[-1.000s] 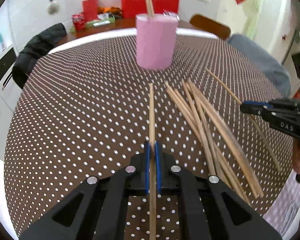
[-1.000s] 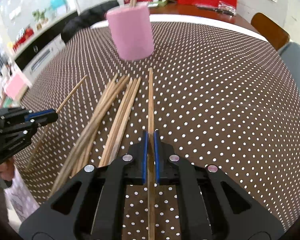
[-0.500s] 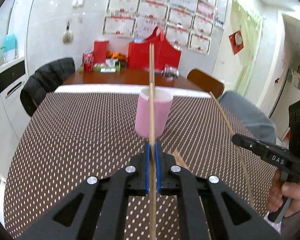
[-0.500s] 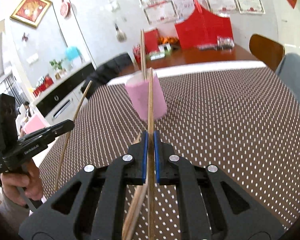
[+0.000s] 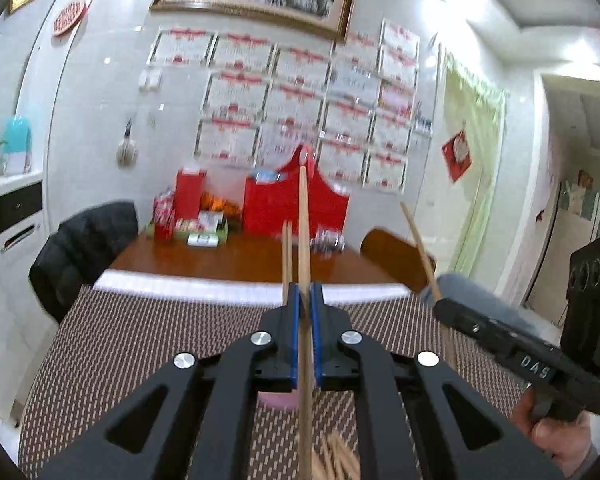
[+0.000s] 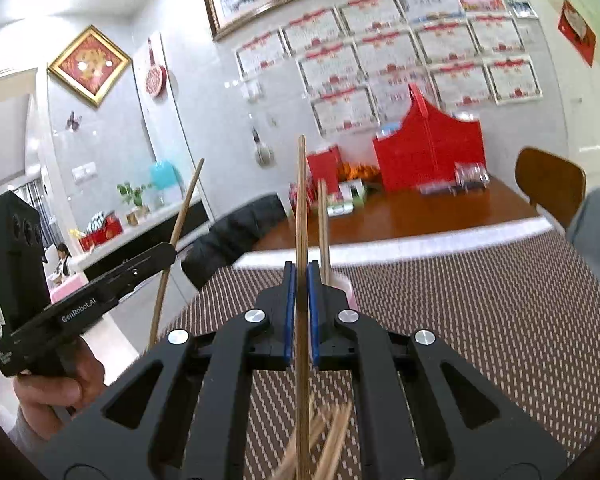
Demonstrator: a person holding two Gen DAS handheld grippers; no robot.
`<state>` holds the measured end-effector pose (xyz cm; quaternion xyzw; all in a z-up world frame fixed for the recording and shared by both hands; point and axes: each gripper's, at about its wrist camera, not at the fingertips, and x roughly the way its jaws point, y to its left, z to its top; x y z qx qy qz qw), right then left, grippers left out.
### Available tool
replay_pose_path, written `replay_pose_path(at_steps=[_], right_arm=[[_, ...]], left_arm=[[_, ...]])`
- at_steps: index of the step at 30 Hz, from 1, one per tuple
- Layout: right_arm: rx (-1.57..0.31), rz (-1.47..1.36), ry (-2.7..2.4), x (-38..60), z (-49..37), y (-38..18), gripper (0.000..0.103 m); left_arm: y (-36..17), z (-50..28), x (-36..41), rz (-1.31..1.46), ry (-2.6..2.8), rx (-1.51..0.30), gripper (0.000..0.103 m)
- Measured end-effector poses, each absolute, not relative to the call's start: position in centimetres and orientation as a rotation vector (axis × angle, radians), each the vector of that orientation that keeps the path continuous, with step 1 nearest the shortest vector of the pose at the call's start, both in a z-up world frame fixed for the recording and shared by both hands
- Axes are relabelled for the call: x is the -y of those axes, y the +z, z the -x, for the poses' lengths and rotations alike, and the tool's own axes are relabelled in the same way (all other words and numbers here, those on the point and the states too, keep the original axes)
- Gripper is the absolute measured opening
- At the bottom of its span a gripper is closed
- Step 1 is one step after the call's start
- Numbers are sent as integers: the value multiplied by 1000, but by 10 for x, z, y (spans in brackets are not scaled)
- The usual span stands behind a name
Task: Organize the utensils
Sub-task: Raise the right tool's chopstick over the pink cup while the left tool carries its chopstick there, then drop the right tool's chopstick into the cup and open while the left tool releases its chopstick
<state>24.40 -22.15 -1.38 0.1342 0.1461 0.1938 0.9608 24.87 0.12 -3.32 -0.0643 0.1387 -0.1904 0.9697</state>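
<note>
Currently, left wrist view: the left gripper (image 5: 305,300) fills the lower centre of the frame, its blue-padded jaws pinched narrow on one wooden chopstick (image 5: 303,216) that rises up the middle of the frame.
Left wrist view, holder: only a sliver of the pink cup (image 5: 278,400) shows under the jaws at lower centre; a second chopstick (image 5: 287,252) already standing in it pokes up just left of the held one.
Left wrist view, other tool: the right gripper (image 5: 440,306) enters from the right edge, clamped on its own chopstick (image 5: 418,248) slanting up and left.
Left wrist view, remaining: a loose chopstick pile (image 5: 336,460) lies on the dotted brown tablecloth (image 5: 120,352) at the bottom edge.
Right wrist view, tool: the right gripper (image 6: 299,280) sits lower centre, jaws nearly closed around a chopstick (image 6: 301,208) pointing up the frame.
Right wrist view, holder: the cup's pale rim (image 6: 346,284) peeks out just right of the jaws.
Right wrist view, other tool: the left gripper (image 6: 172,250) comes in from the left, gripping its slanted stick (image 6: 182,216).
Risk: both sticks look bound for the same narrow cup; I judge they could cross each other or knock the stick already inside.
Risk, cause: the jaws hide the cup mouth in both views, so a lowered tip may strike the rim and tip the cup.
</note>
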Motion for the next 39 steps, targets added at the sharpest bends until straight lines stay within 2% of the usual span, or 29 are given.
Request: replay_pose_path(at_steps=[8, 14, 25, 39], right_arm=[[-162, -255, 362, 215, -291, 37, 6], [-120, -285, 348, 213, -340, 51, 6], [-159, -332, 329, 208, -402, 13, 7], [-241, -302, 336, 202, -411, -23, 7]], left_arm=[[12, -286, 12, 171, -443, -108, 6], [21, -335, 21, 225, -458, -47, 6], [-38, -403, 32, 253, -447, -120, 6], [-82, -417, 29, 252, -435, -182, 6]])
